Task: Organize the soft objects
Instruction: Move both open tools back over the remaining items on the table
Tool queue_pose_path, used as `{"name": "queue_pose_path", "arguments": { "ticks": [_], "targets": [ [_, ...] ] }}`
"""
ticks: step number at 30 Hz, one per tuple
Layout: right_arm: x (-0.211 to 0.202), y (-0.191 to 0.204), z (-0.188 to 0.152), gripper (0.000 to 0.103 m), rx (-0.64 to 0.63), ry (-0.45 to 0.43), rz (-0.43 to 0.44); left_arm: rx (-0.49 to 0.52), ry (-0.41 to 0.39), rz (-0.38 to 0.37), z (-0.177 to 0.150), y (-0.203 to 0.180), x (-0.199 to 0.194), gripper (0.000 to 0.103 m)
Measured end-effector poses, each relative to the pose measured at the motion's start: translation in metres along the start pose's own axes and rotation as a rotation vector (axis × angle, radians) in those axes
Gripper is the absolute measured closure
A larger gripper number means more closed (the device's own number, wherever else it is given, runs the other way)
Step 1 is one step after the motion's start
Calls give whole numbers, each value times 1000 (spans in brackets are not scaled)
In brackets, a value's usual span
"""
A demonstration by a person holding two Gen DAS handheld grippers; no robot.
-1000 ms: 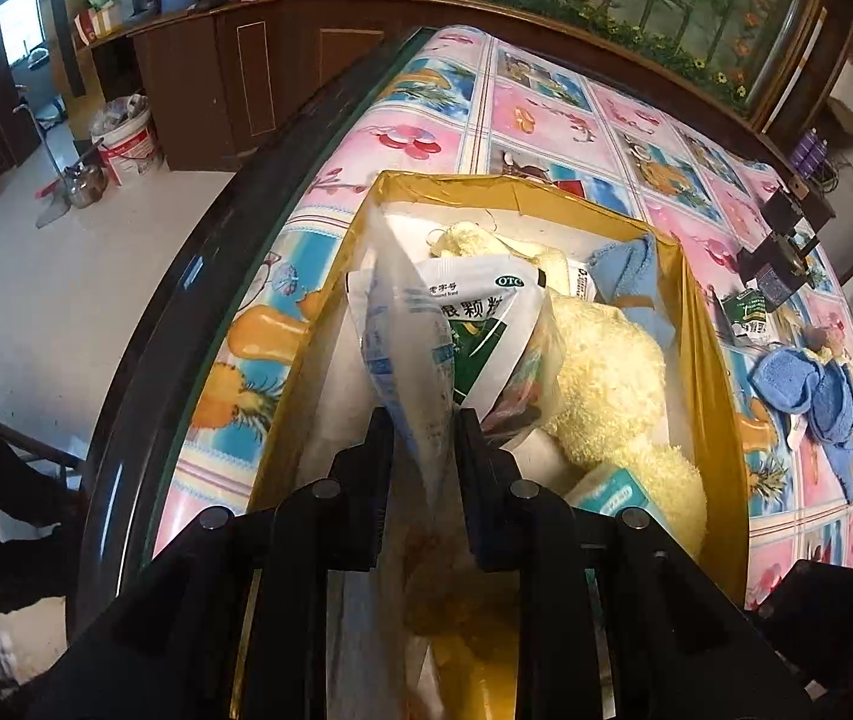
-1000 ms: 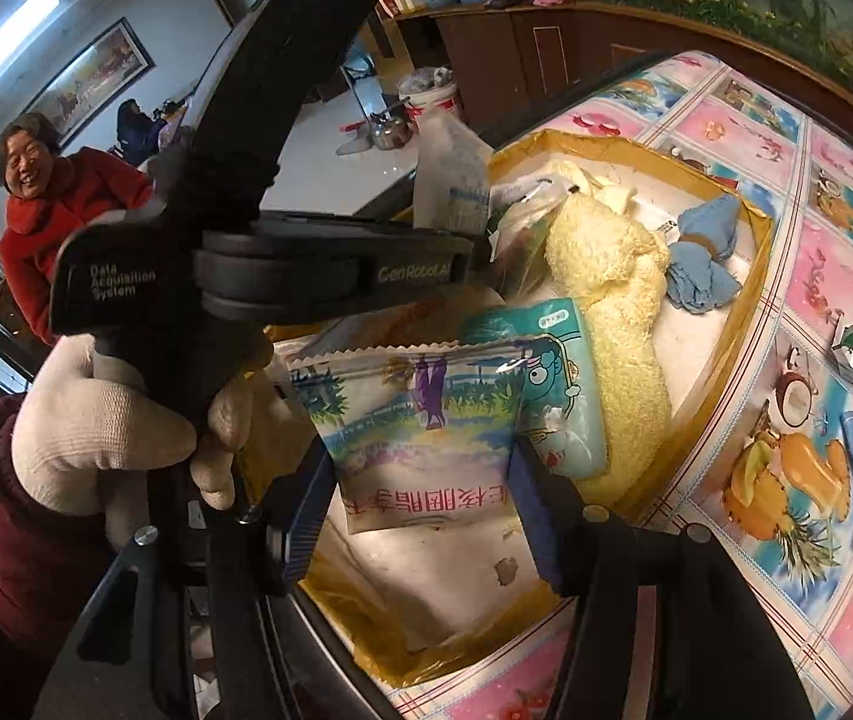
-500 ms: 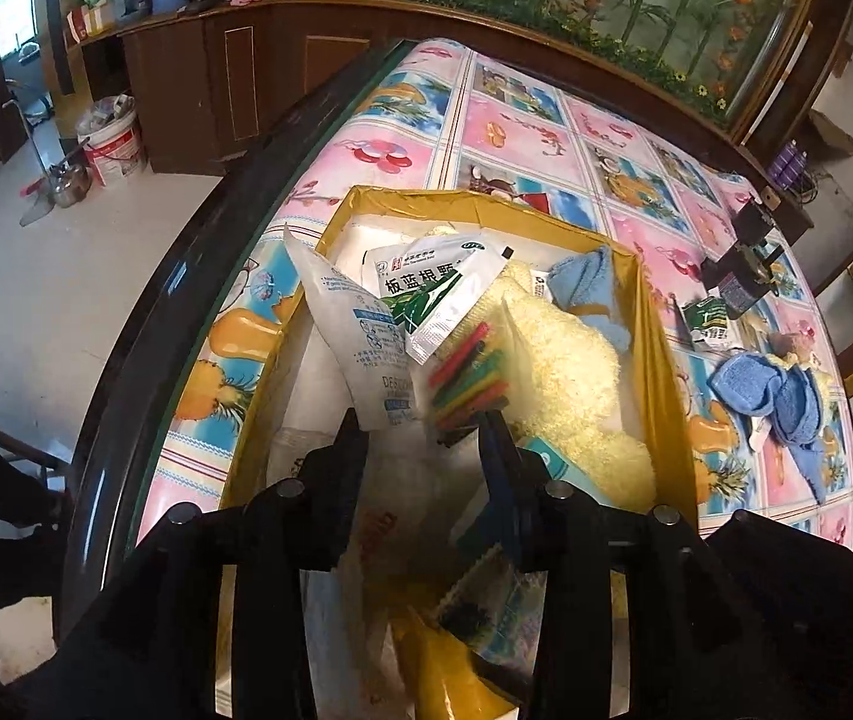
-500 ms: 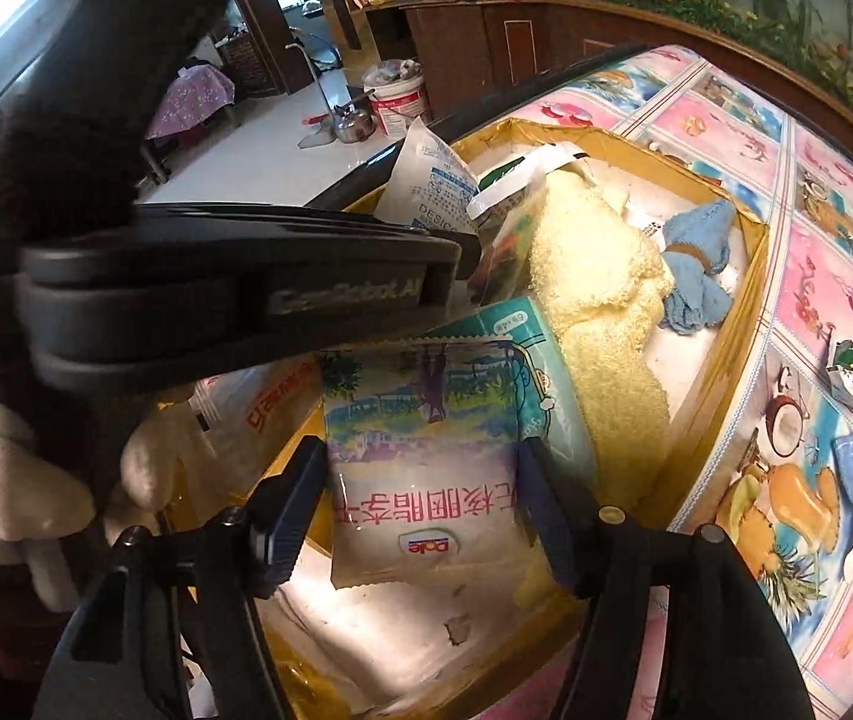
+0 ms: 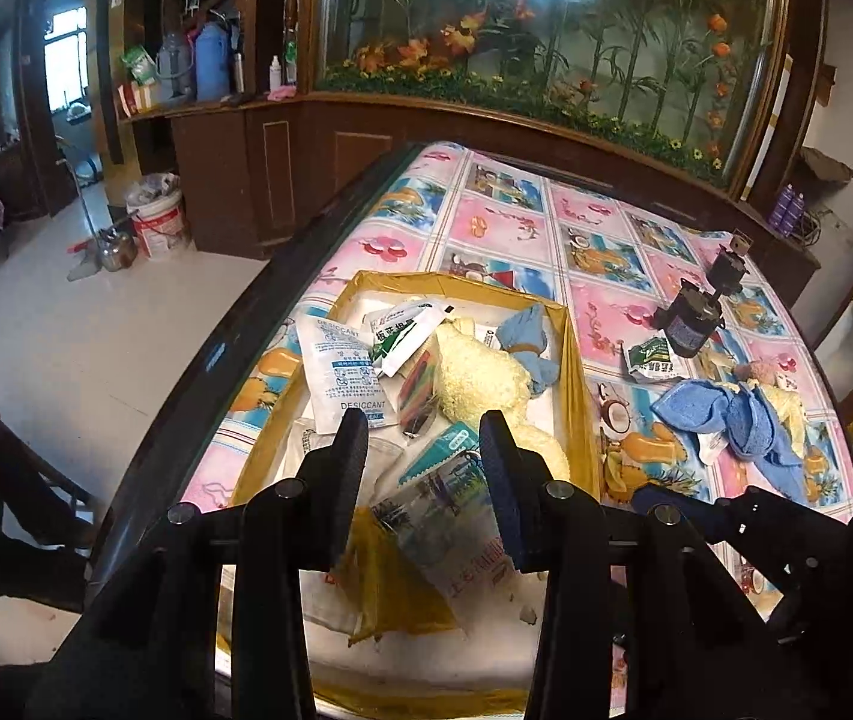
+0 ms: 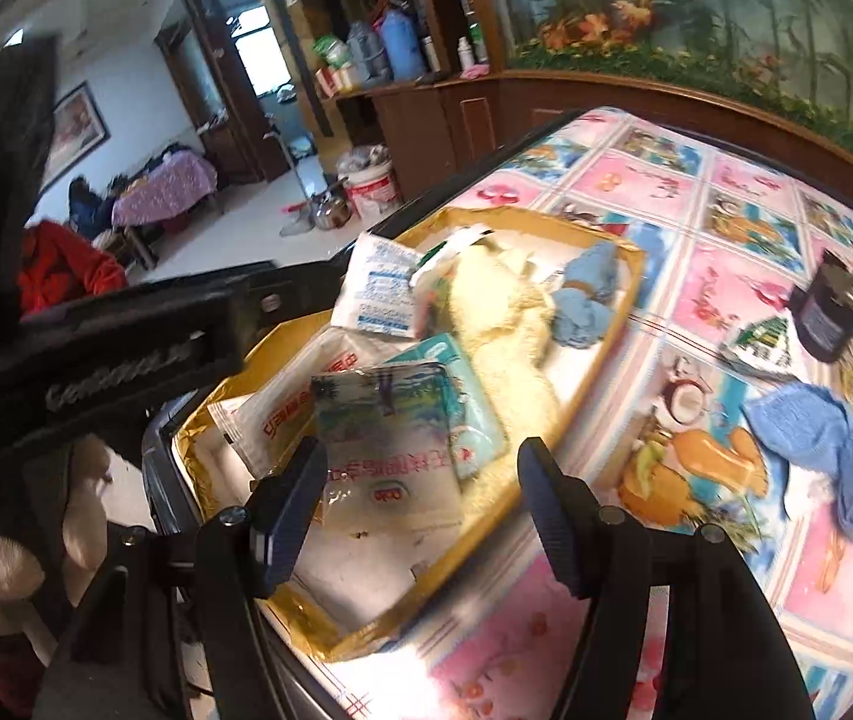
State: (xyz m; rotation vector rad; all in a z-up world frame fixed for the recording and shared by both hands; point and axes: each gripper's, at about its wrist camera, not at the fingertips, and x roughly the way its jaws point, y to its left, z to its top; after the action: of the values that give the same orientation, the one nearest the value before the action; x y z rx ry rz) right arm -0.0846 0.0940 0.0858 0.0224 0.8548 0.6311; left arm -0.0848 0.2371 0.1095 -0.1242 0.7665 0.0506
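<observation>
While a dark jar (image 5: 693, 324), a green packet (image 5: 654, 360) and blue cloths (image 5: 738, 414) are seen on the tablecloth (image 5: 606, 228) at the right of the frame, the gold box (image 5: 582, 384) at centre is filled with a plush toy (image 5: 486, 372), a desiccant bag (image 5: 345, 369) and pouches. Both grippers are released with nothing grasped, their jaws having just been opening: the left gripper (image 5: 420, 450) is held over the box, the printed pouch (image 6: 390, 450) lying just beyond the right gripper (image 6: 420, 480).

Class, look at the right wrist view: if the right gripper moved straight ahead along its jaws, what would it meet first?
Probably the printed snack packet lying in the gold box. The right gripper stands open and empty, and the packet lies ahead between its jaws, though depth is unclear.
</observation>
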Motion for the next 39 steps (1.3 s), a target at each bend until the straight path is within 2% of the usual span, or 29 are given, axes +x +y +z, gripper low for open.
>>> {"name": "queue_pose_path", "arguments": {
  "ticks": [4, 9, 15, 25, 39],
  "targets": [
    [-14, -15, -6, 37, 51, -28, -15, 1, -47, 107, -9, -18, -14, 45],
    [-25, -32, -12, 37, 105, -50, -23, 31, -89, 194, -17, -41, -26, 45],
    [-44, -45, -21, 37, 137, -81, -19, 108, -96, 221, -25, -72, -32, 45],
    [-67, -75, -40, 36, 193, -115, -38, 180, -92, 216, -31, -111, -36, 45],
    [-84, -148, -63, 36, 353, -130, -85, 257, -29, 204, -32, -149, -8, 45]
  ]
}}
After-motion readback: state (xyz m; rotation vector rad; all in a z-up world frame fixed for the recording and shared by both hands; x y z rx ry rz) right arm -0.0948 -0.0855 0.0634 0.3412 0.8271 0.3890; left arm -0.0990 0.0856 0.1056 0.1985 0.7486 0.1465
